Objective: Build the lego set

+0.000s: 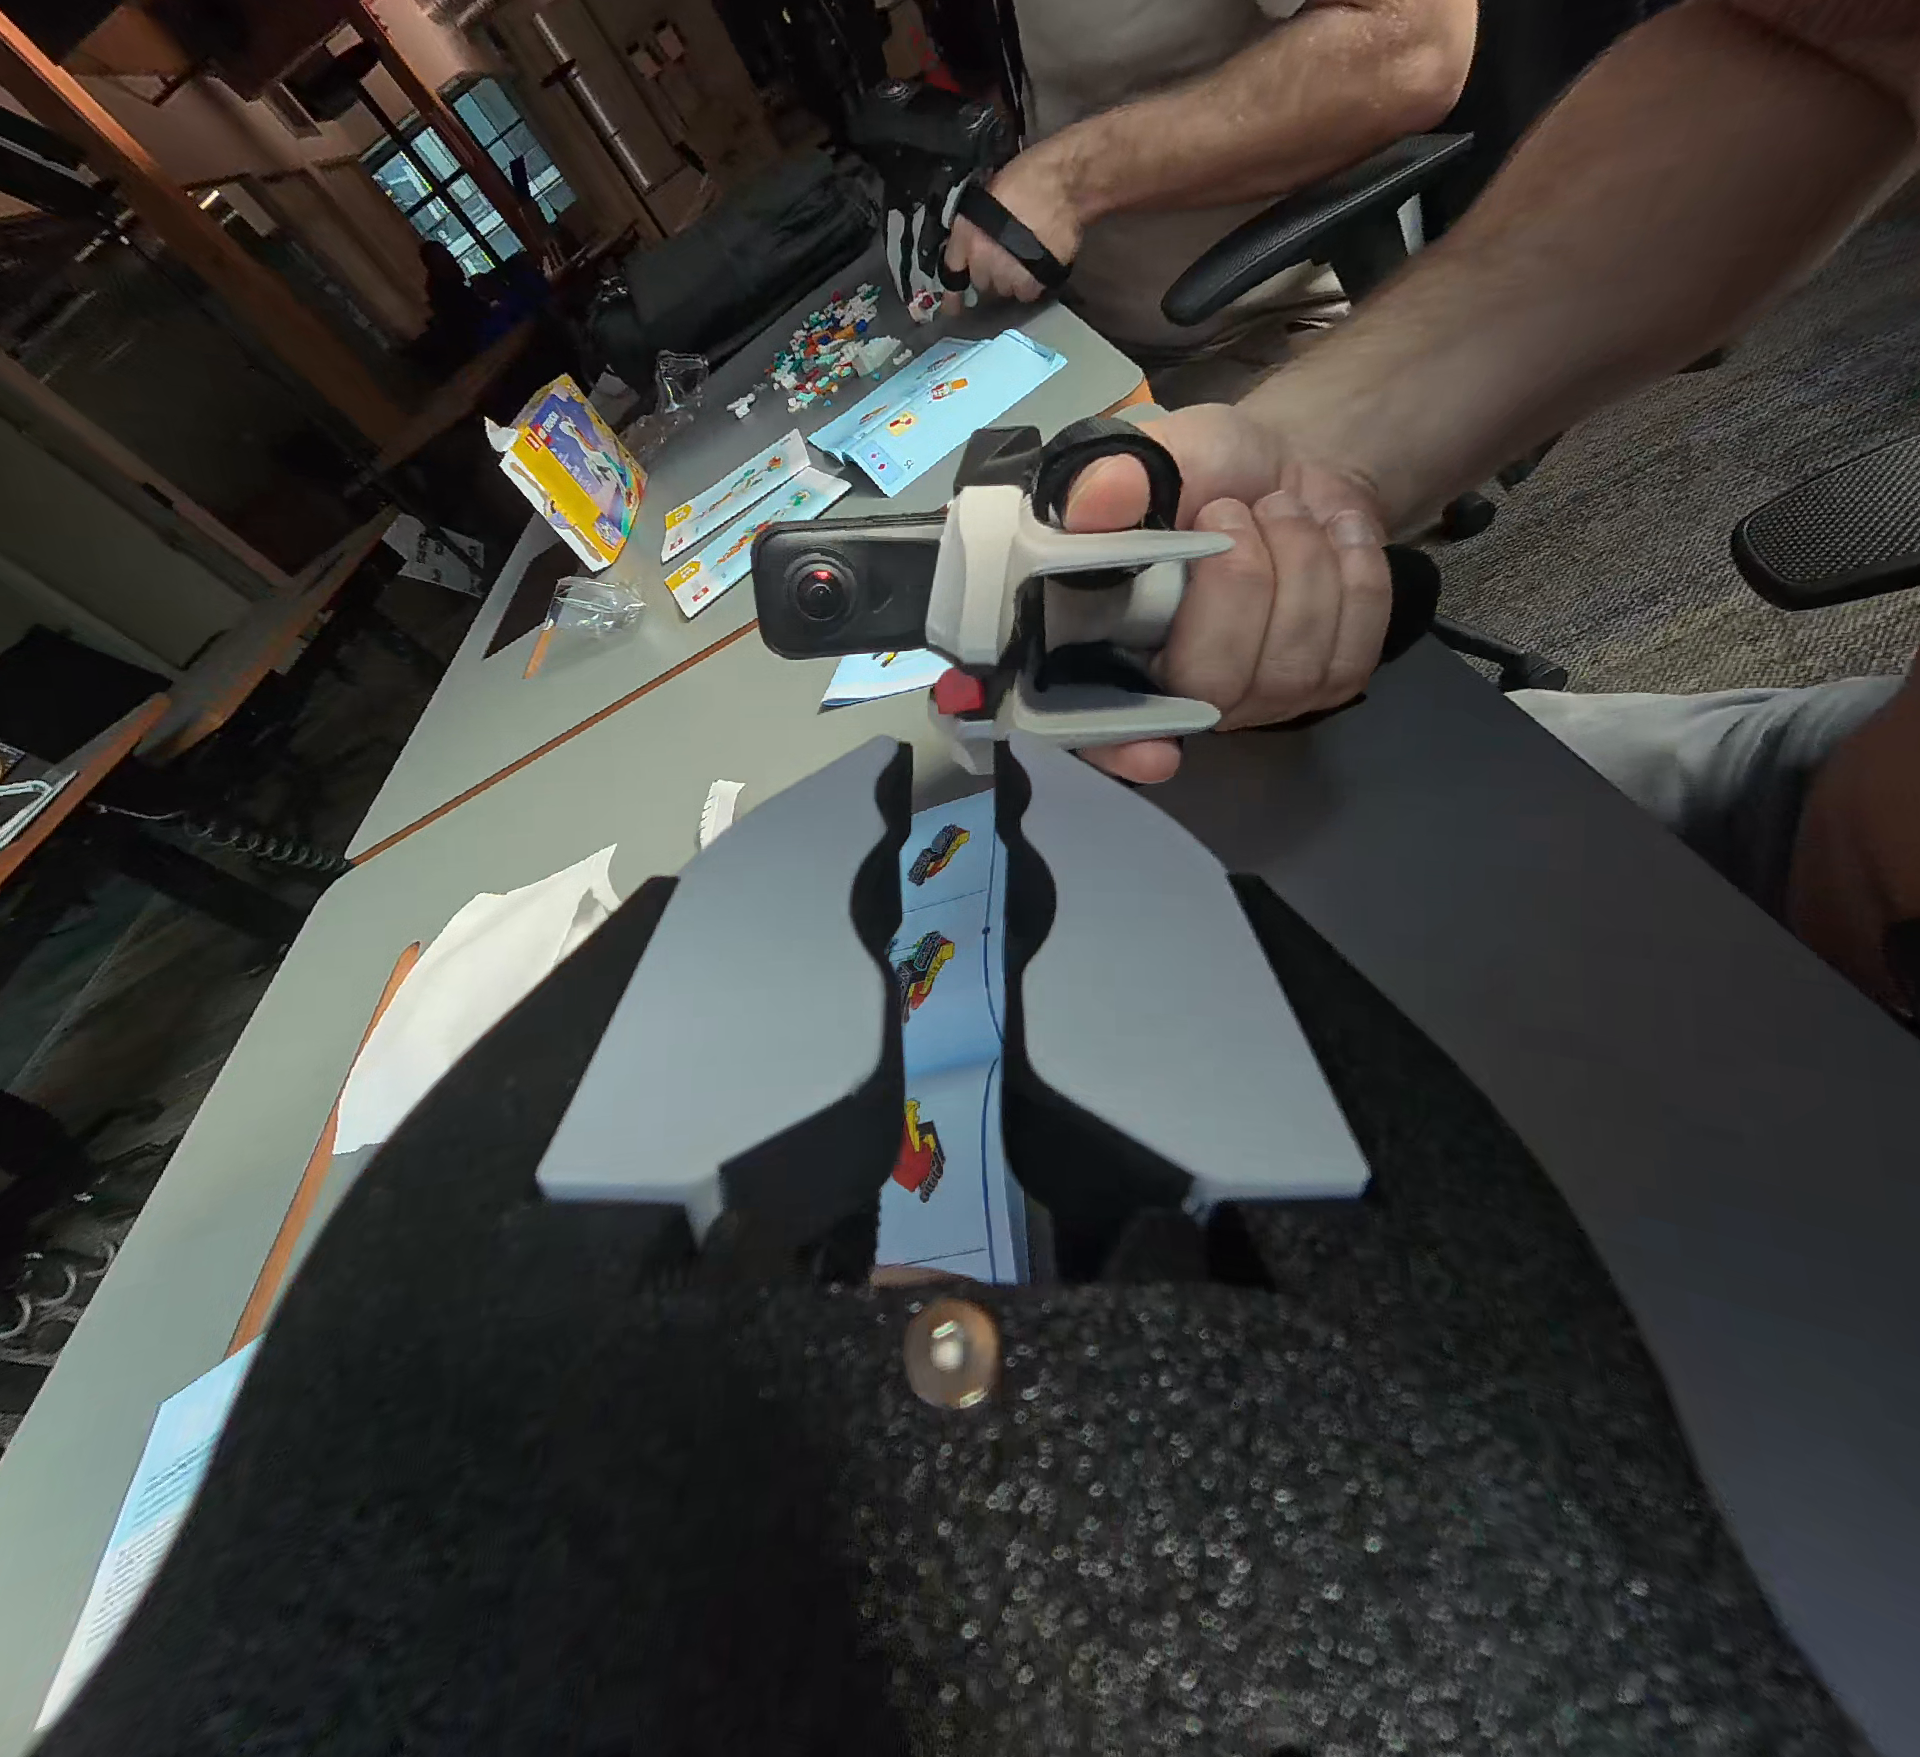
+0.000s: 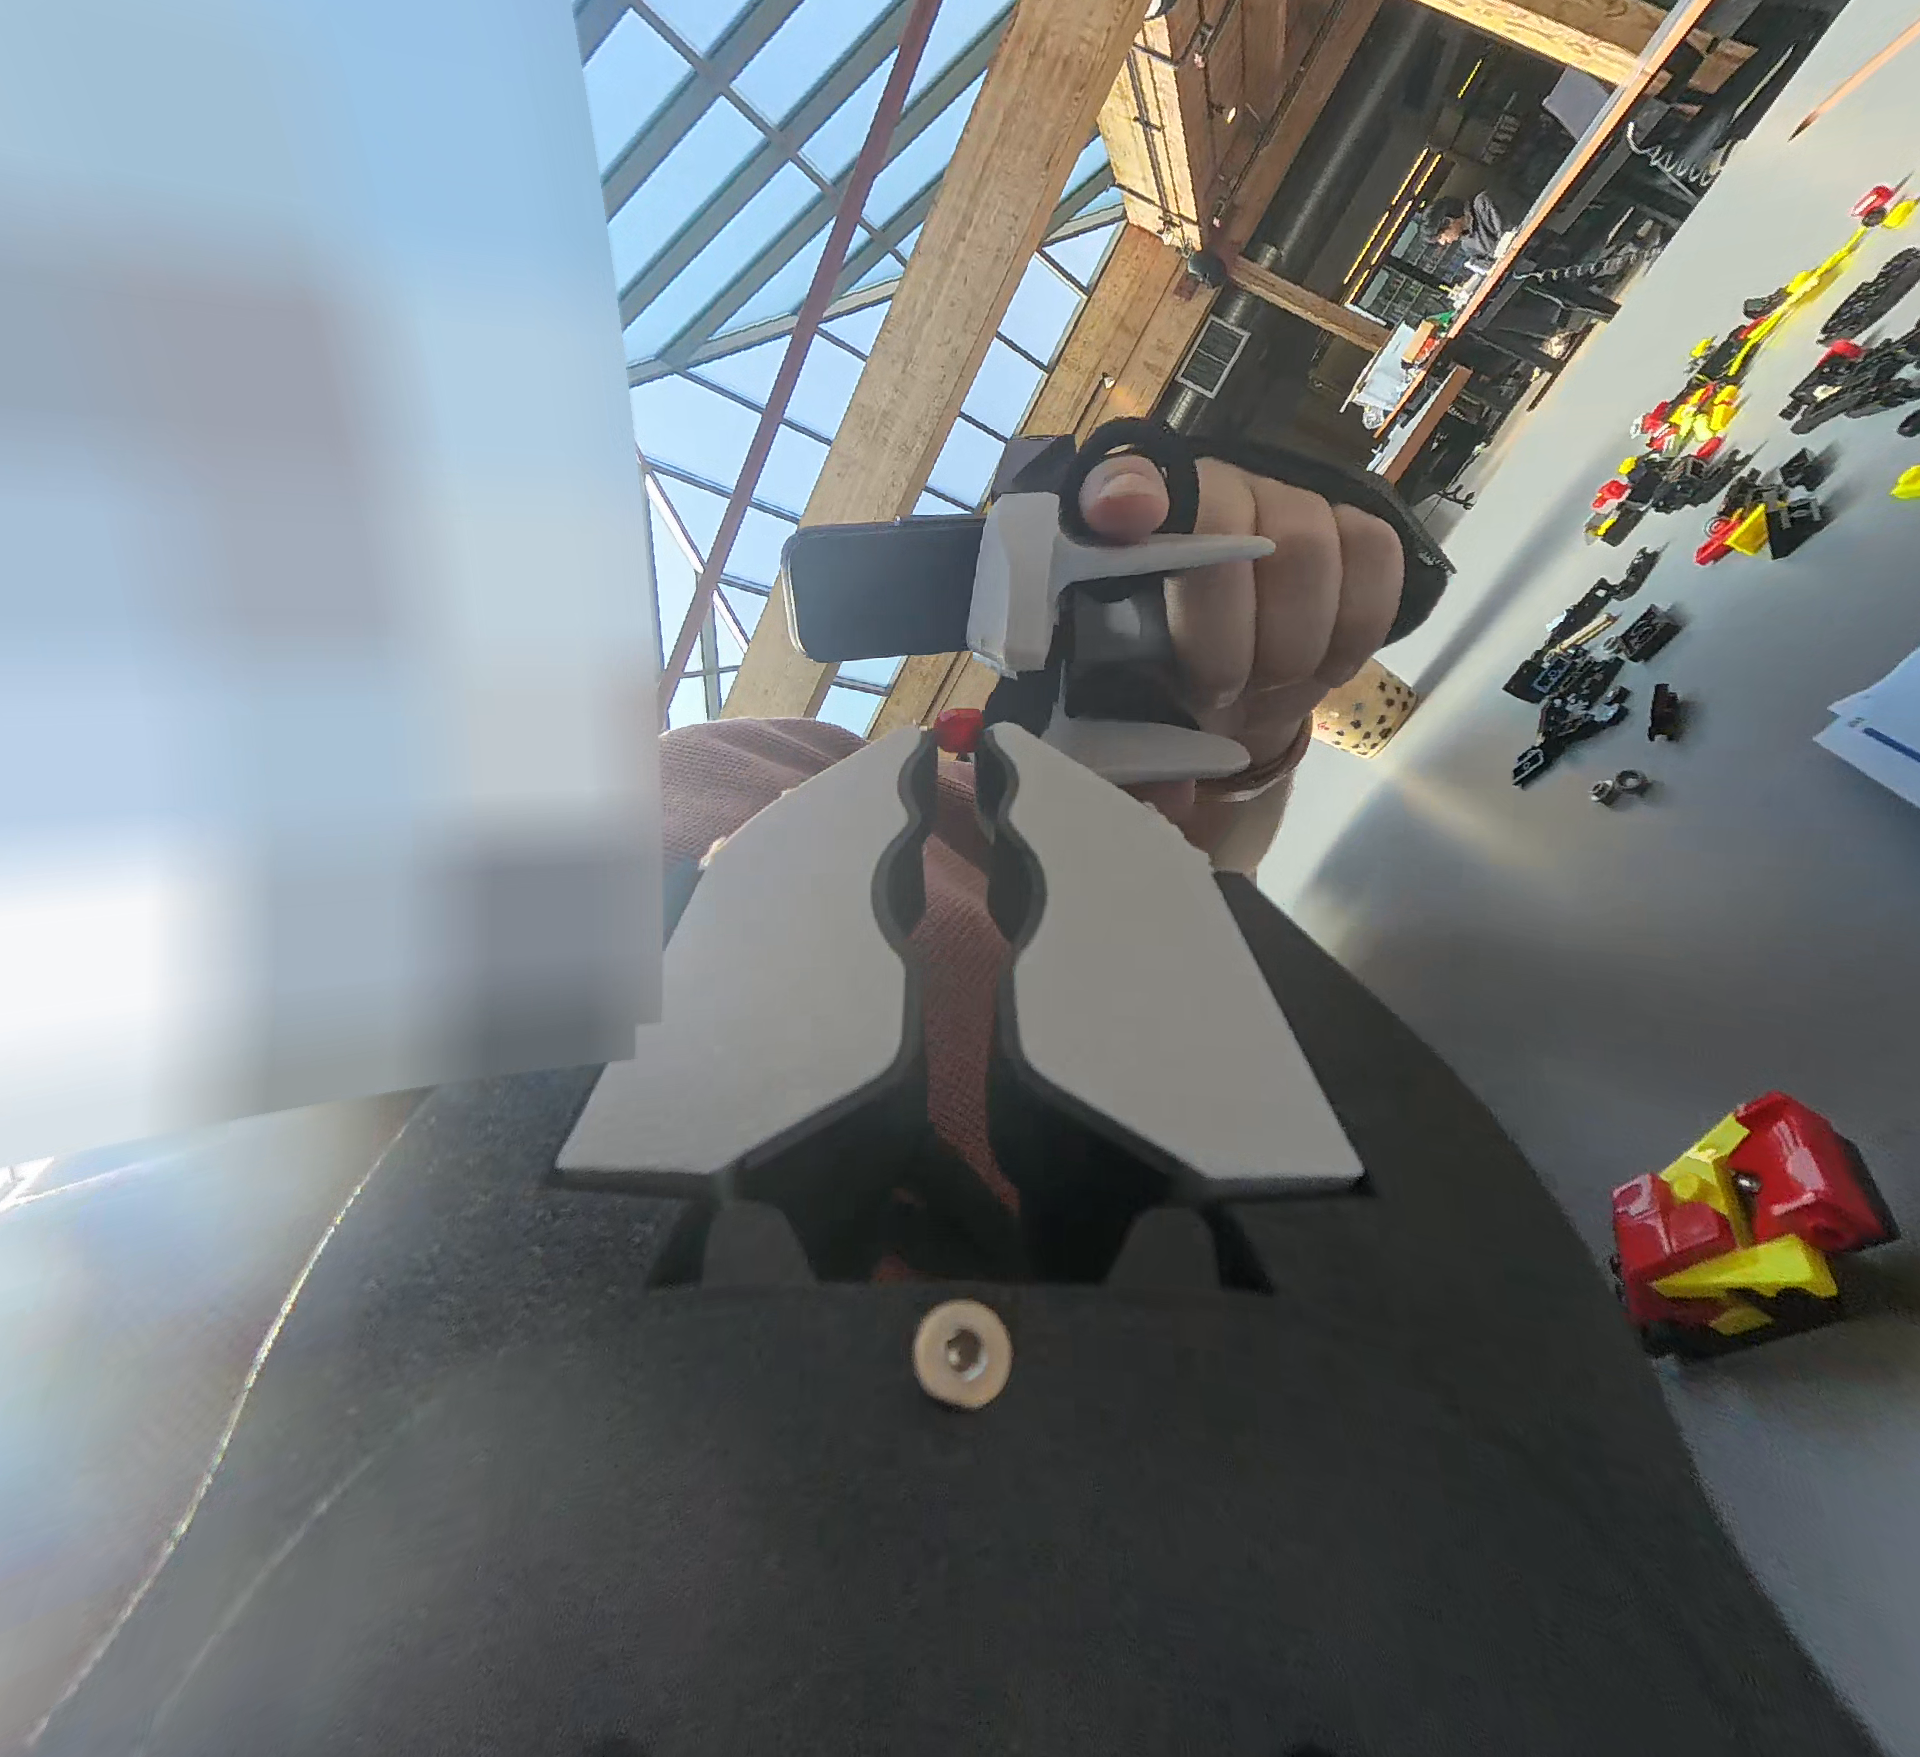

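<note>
My two grippers face each other in the air, tips almost touching. My right gripper (image 2: 956, 751) is shut on a small red piece (image 2: 956, 728) at its tips; in the left wrist view it (image 1: 966, 720) is held sideways with the red piece (image 1: 958, 694) in front. My left gripper (image 1: 951, 762) has a narrow gap between its jaws with nothing in it, just short of the red piece. It also shows in the right wrist view (image 2: 997, 710). An open instruction booklet (image 1: 945, 980) lies on the grey table (image 1: 623, 772) below. A partly built red and yellow model (image 2: 1756, 1219) stands on the table at the right.
Several loose black, yellow and red pieces (image 2: 1714, 481) lie spread at the far right. White paper (image 1: 468, 980) and a blue leaflet (image 1: 156, 1499) lie at the left. On the adjoining table a second person works on another set, with loose pieces (image 1: 831, 346), a box (image 1: 571, 471) and booklets (image 1: 935, 408). My left and right fingertips are right by each other.
</note>
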